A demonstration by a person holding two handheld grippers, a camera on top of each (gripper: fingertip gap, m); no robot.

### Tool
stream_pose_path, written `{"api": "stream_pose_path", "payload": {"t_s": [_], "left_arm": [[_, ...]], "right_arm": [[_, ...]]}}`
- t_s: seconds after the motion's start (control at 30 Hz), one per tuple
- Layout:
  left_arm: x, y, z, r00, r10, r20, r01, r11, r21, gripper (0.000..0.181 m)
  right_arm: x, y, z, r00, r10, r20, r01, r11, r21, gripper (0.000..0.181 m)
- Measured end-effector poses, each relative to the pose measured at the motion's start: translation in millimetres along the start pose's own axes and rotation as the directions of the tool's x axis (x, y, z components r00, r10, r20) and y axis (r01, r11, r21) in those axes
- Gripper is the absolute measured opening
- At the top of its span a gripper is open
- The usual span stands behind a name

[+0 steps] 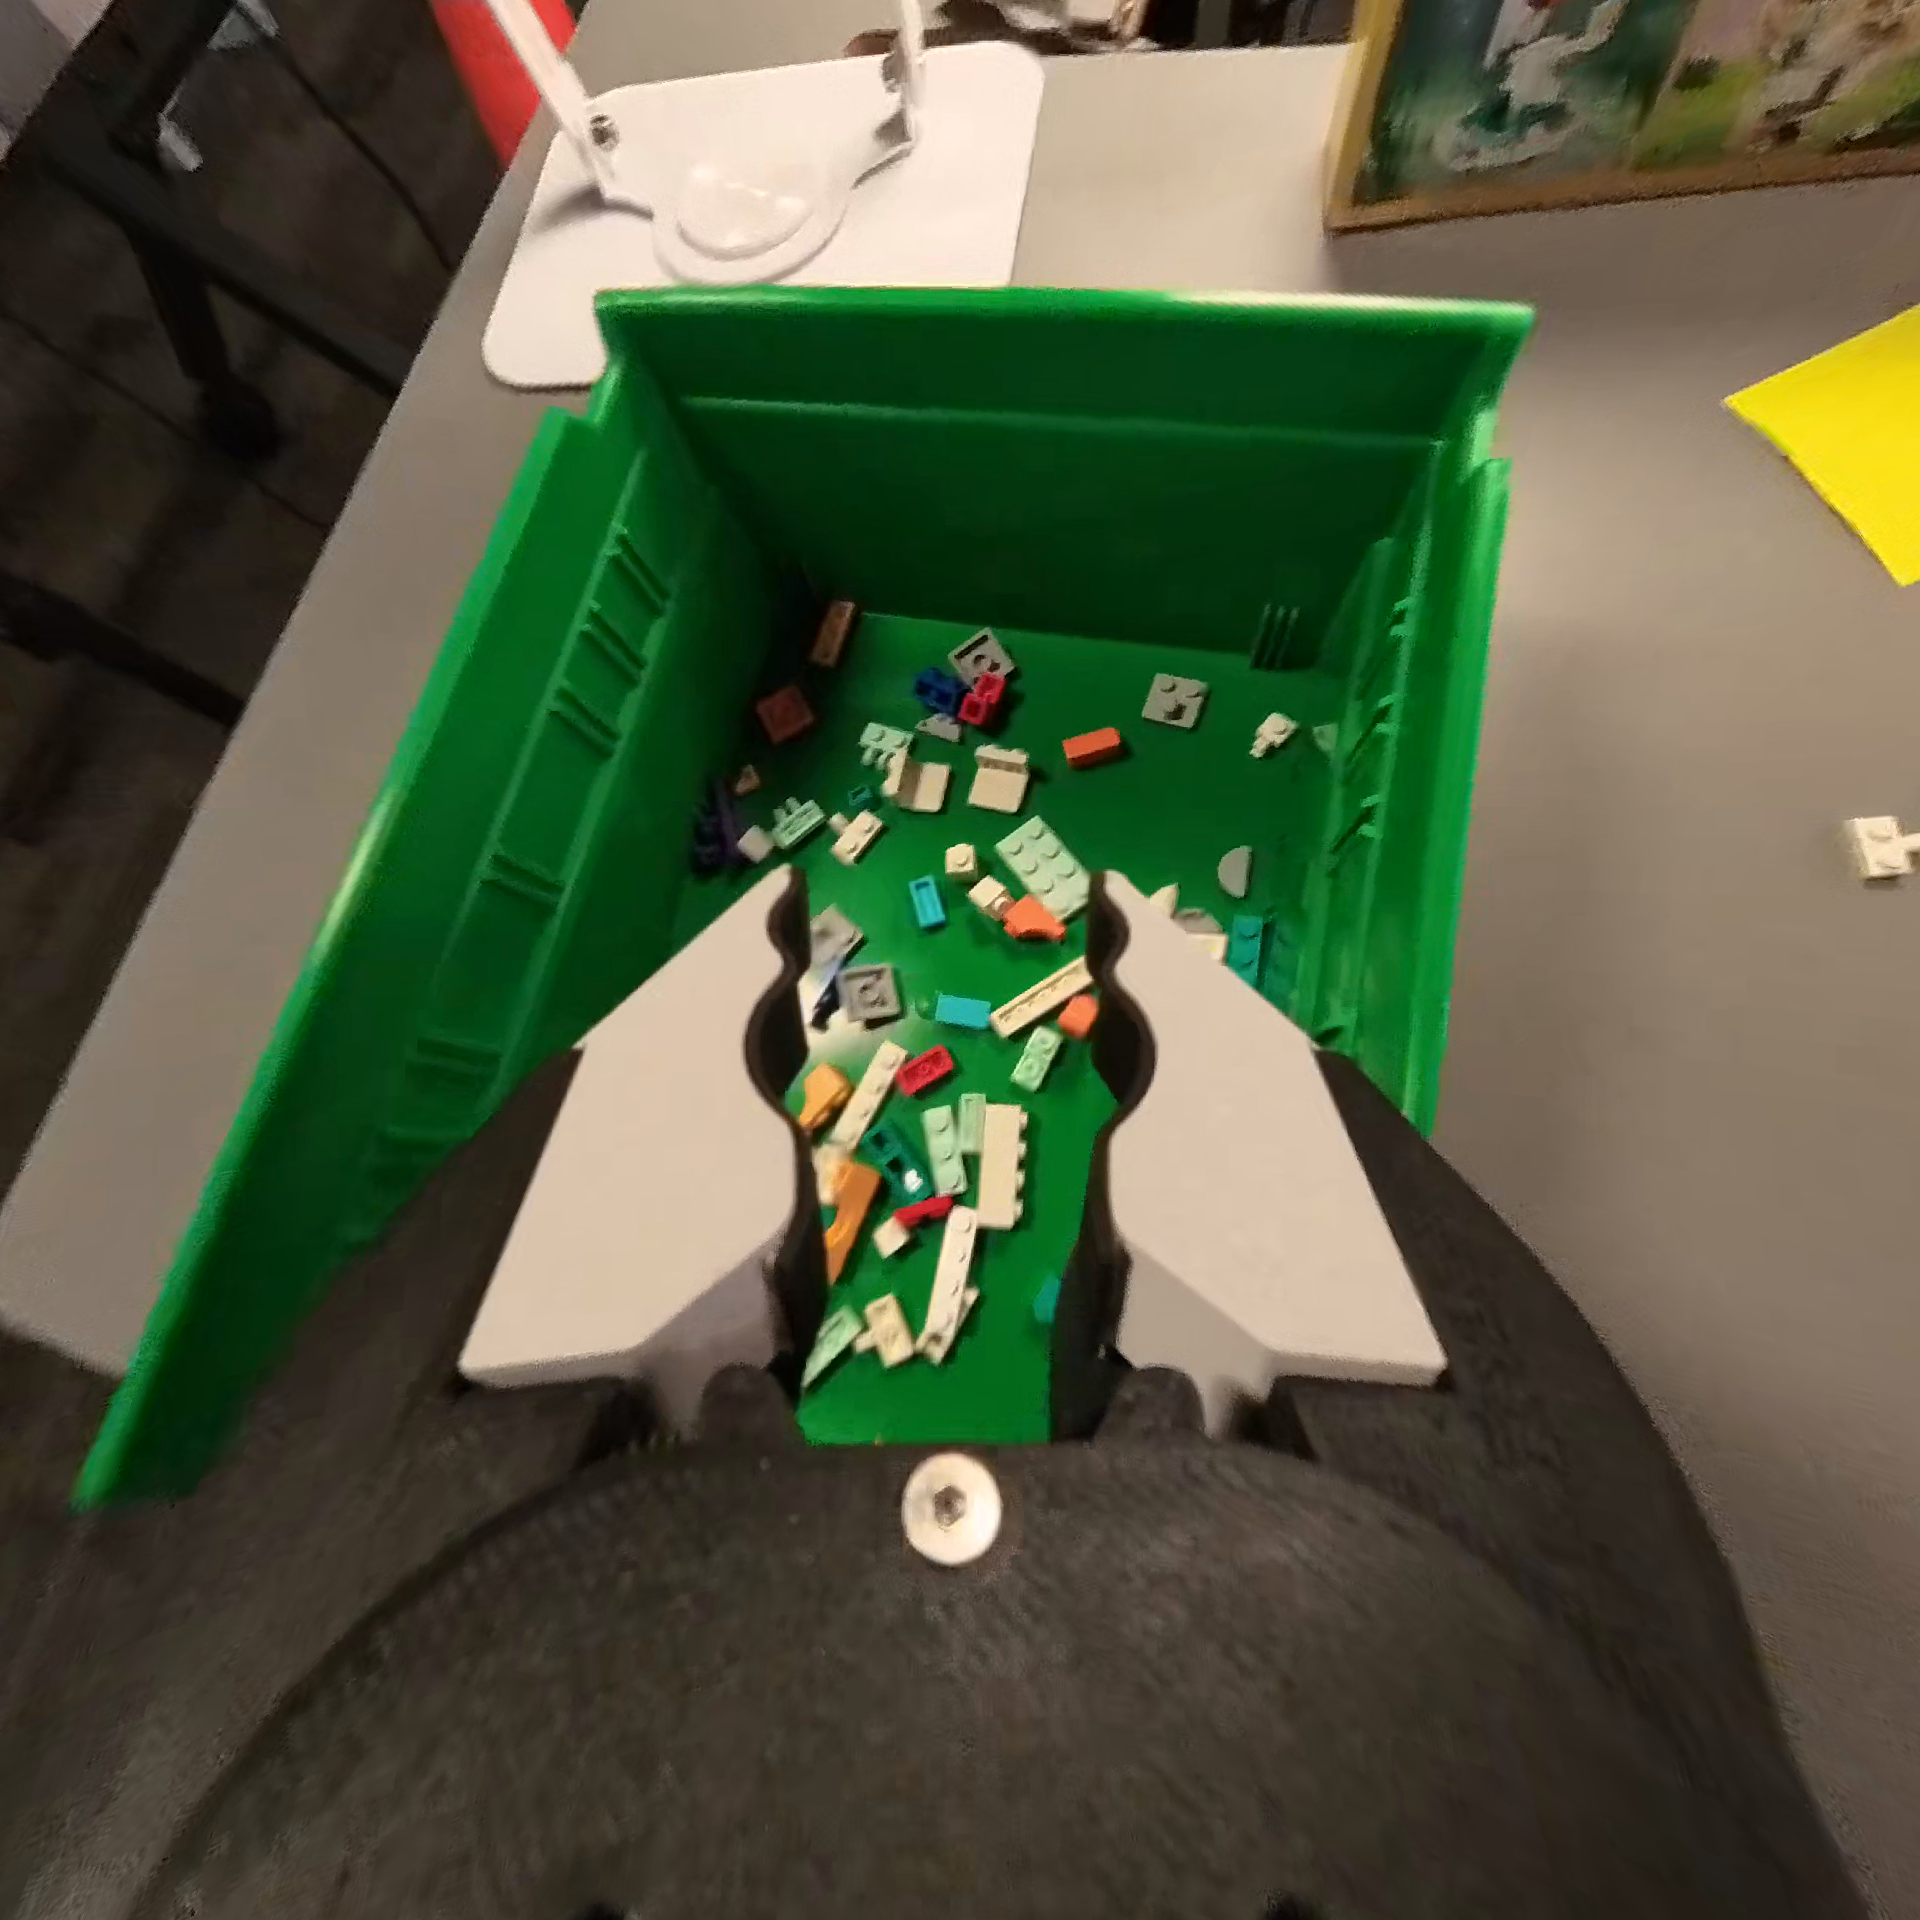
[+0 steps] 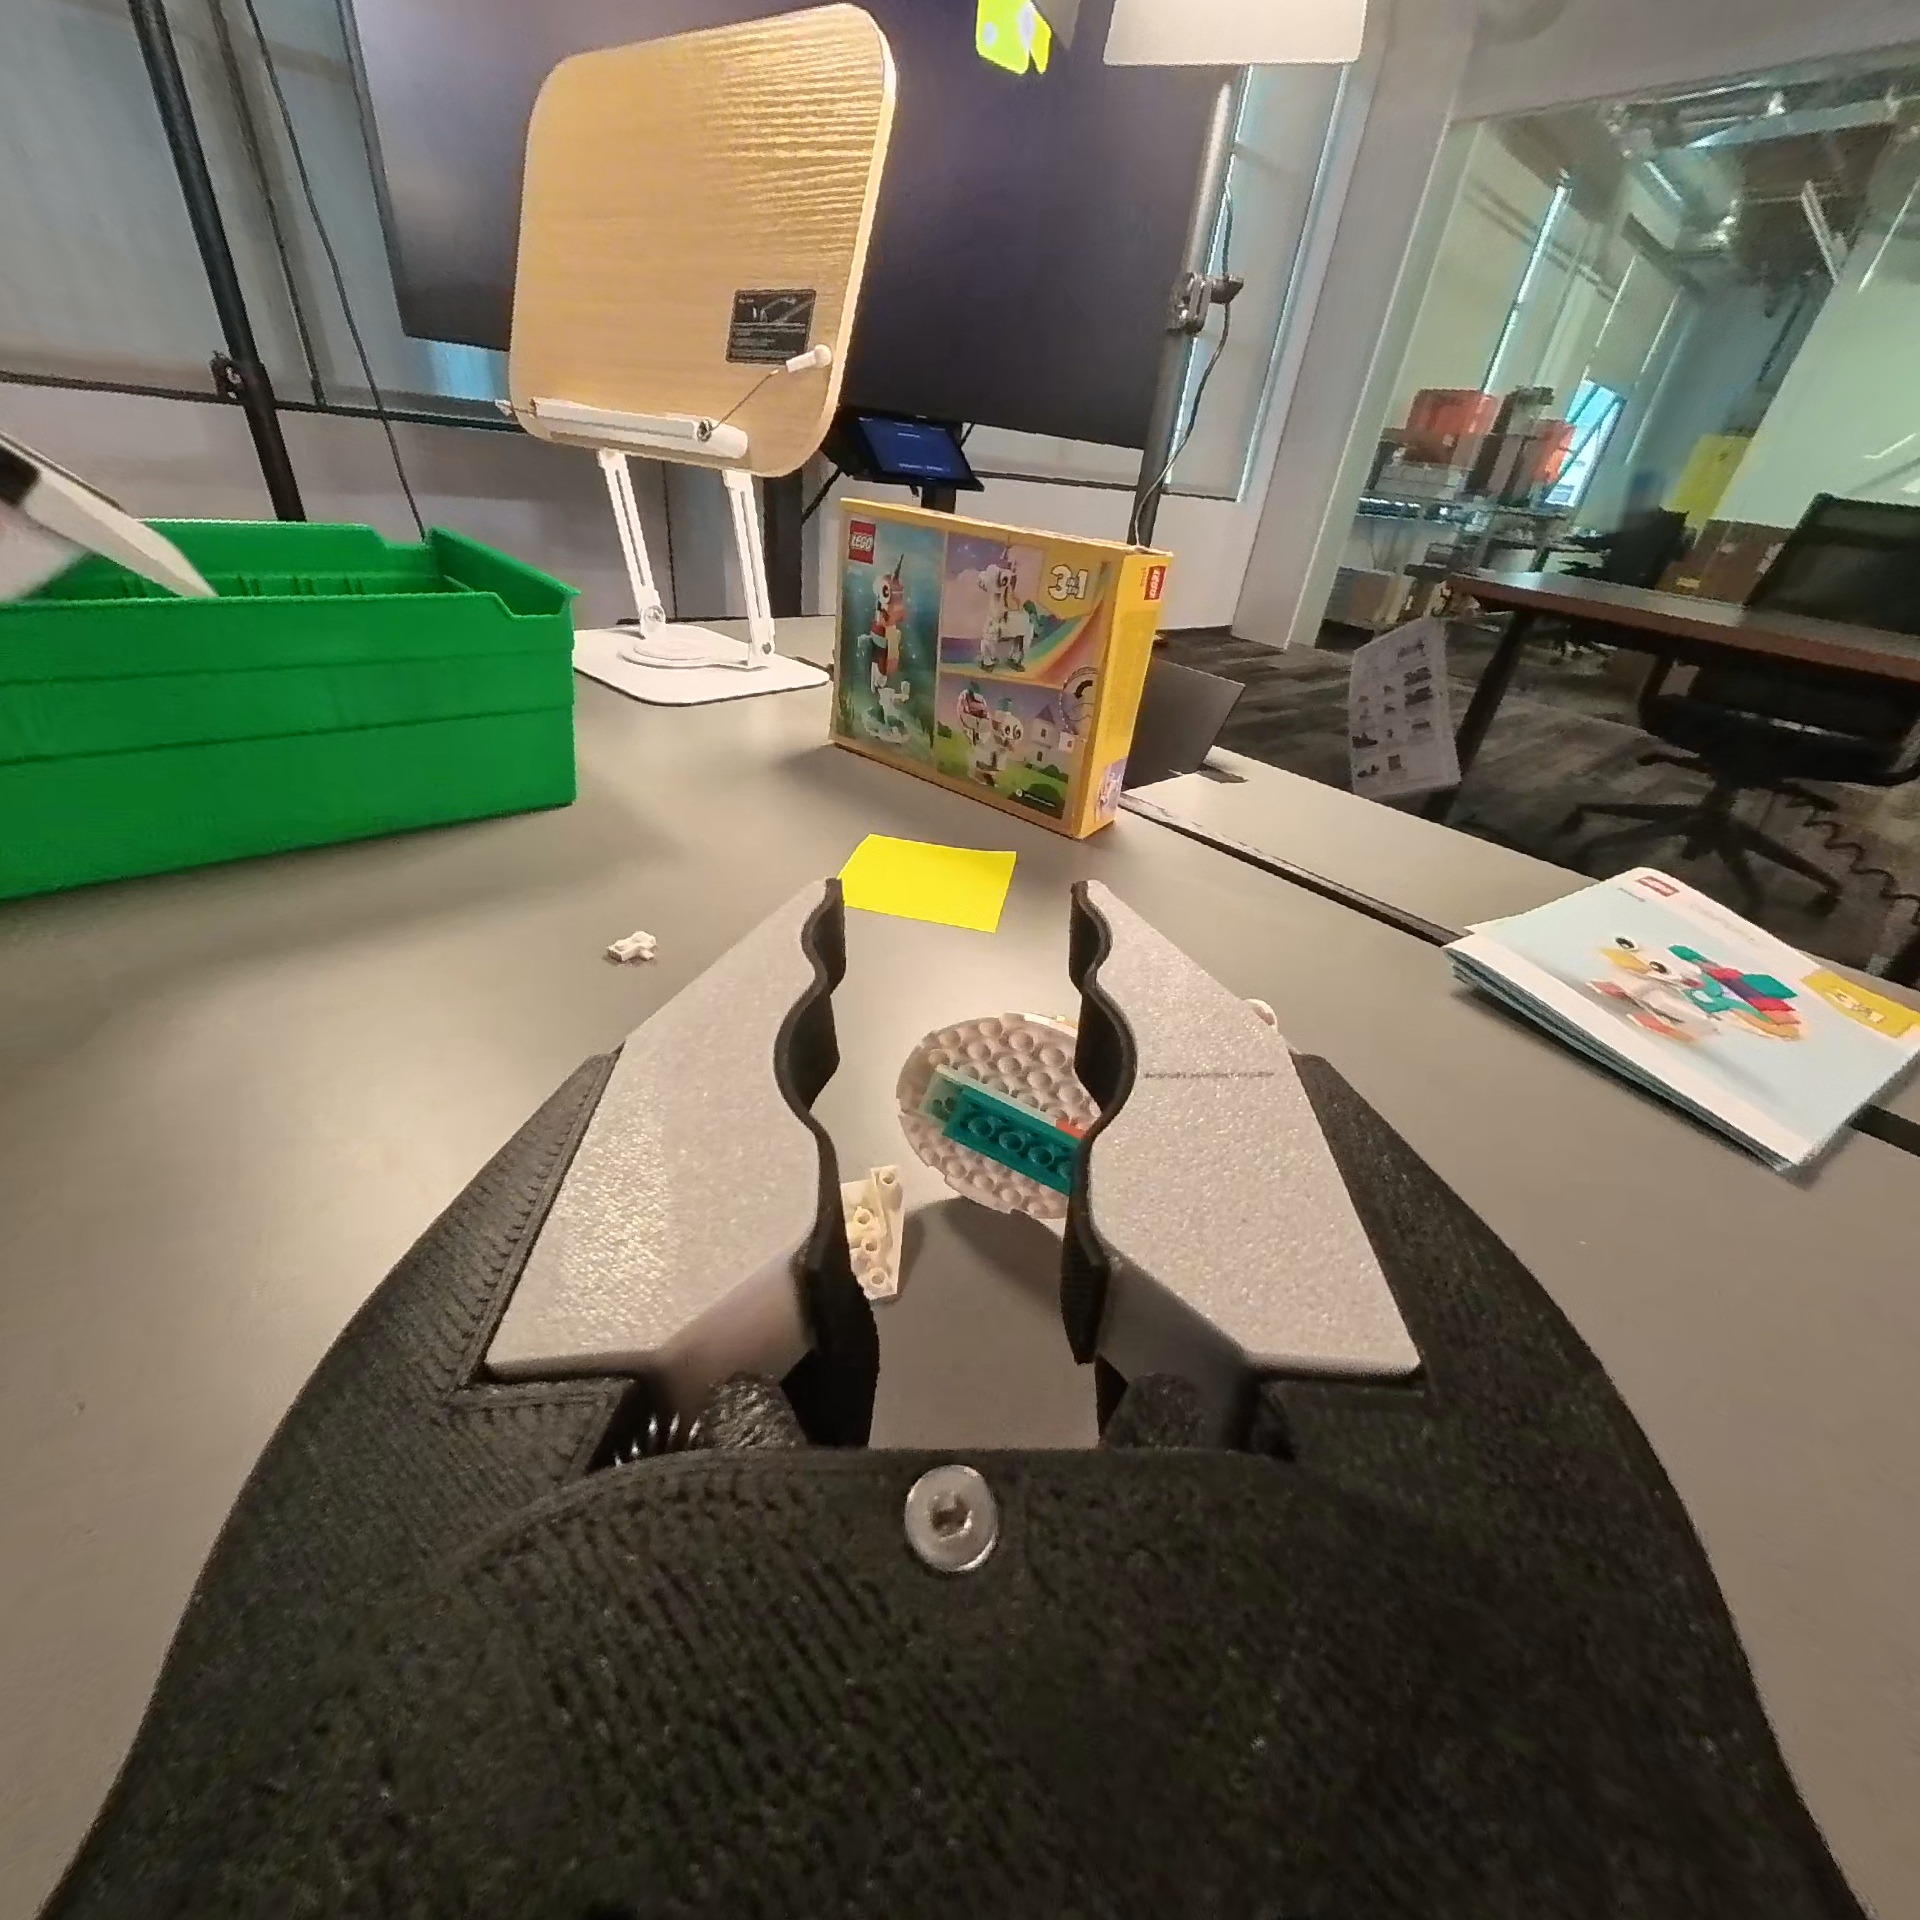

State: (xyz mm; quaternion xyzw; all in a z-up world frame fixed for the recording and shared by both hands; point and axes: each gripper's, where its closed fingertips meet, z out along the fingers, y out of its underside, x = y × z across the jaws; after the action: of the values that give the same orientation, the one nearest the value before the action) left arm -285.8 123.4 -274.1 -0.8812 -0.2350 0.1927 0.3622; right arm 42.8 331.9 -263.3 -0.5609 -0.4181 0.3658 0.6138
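Bricks [image 1: 940,997] litter green bin [image 1: 1039,499] — yellow note [image 2: 928,881], box [image 2: 987,665] nearby.

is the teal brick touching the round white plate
Touching. The right wrist view shows the teal brick lying flat on the round white plate's studs, between the open right gripper.

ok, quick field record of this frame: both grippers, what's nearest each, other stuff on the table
left gripper: open, over green bin of loose bricks
right gripper: open, empty, above grey table
nearest right: white round plate with teal brick; small white piece
also: yellow note, toy box, booklet, stand
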Motion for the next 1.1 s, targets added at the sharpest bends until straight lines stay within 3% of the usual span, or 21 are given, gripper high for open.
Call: {"api": "stream_pose_path", "payload": {"t_s": [0.1, 0.17, 0.3, 0.37, 0.53, 0.6, 0.67, 0.73, 0.77, 0.87, 1.0, 1.03, 1.1], "left_arm": [[35.7, -8.5, 7.9, 0.978, -0.007, -0.209, 0.031, 0.993, 0.111, 0.051], [58.3, -24.1, -1.7, 0.917, -0.080, -0.391, 0.173, 0.963, 0.208, 0.038], [70.8, -68.7, -32.1, 0.731, -0.216, -0.647, 0.524, 0.785, 0.329, 0.031], [81.7, -76.9, -29.1, 0.737, -0.208, -0.642, 0.532, 0.765, 0.363, 0.029], [122.8, -91.5, -16.5, 0.867, -0.081, -0.492, 0.328, 0.837, 0.439, 0.030], [133.2, -103.6, -45.4, 0.923, 0.015, -0.384, 0.215, 0.808, 0.548, 0.028], [176.4, -112.0, -89.9, 0.907, 0.177, -0.382, 0.128, 0.748, 0.651, 0.027], [245.6, -96.3, -119.1, 0.810, 0.390, -0.438, 0.025, 0.723, 0.691, 0.038], [276.8, -79.4, -120.1, 0.754, 0.471, -0.458, -0.041, 0.730, 0.682, 0.045], [339.0, -26.9, -83.5, 0.636, 0.560, -0.530, -0.197, 0.782, 0.591, 0.052], [372.7, 25.4, -20.2, 0.587, 0.540, -0.603, -0.368, 0.842, 0.394, 0.063], [375.5, 35.3, -10.2, 0.585, 0.523, -0.619, -0.407, 0.850, 0.334, 0.070], [382.3, 40.9, -3.7, 0.577, 0.498, -0.647, -0.397, 0.864, 0.310, 0.065]], "right_arm": [[1.1, 1.5, 0.4, 1.000, 0.009, -0.002, -0.009, 1.000, -0.007, 0.041], [1.0, 1.2, 0.3, 1.000, 0.012, -0.001, -0.012, 1.000, -0.005, 0.041], [1.7, 1.6, 0.6, 1.000, 0.016, -0.003, -0.016, 1.000, -0.006, 0.041], [1.9, 1.4, 0.4, 1.000, 0.019, -0.002, -0.019, 1.000, -0.004, 0.041], [8.3, -2.6, -3.4, 0.999, 0.037, -0.019, -0.036, 0.999, 0.021, 0.041], [16.4, -4.8, -7.3, 0.998, 0.037, -0.044, -0.036, 0.999, 0.033, 0.041], [28.6, -6.3, -12.3, 0.996, 0.026, -0.084, -0.023, 0.999, 0.038, 0.041], [42.5, -6.9, -17.6, 0.992, 0.029, -0.127, -0.023, 0.999, 0.047, 0.041], [48.9, -6.6, -20.2, 0.989, 0.041, -0.143, -0.034, 0.998, 0.052, 0.041], [64.9, -5.1, -27.6, 0.979, 0.100, -0.179, -0.088, 0.993, 0.074, 0.041], [73.4, -5.2, -33.0, 0.968, 0.160, -0.193, -0.141, 0.984, 0.105, 0.041], [73.5, -5.1, -33.0, 0.968, 0.162, -0.192, -0.144, 0.984, 0.105, 0.041], [72.8, -4.7, -32.0, 0.969, 0.159, -0.191, -0.141, 0.985, 0.101, 0.041]]}}
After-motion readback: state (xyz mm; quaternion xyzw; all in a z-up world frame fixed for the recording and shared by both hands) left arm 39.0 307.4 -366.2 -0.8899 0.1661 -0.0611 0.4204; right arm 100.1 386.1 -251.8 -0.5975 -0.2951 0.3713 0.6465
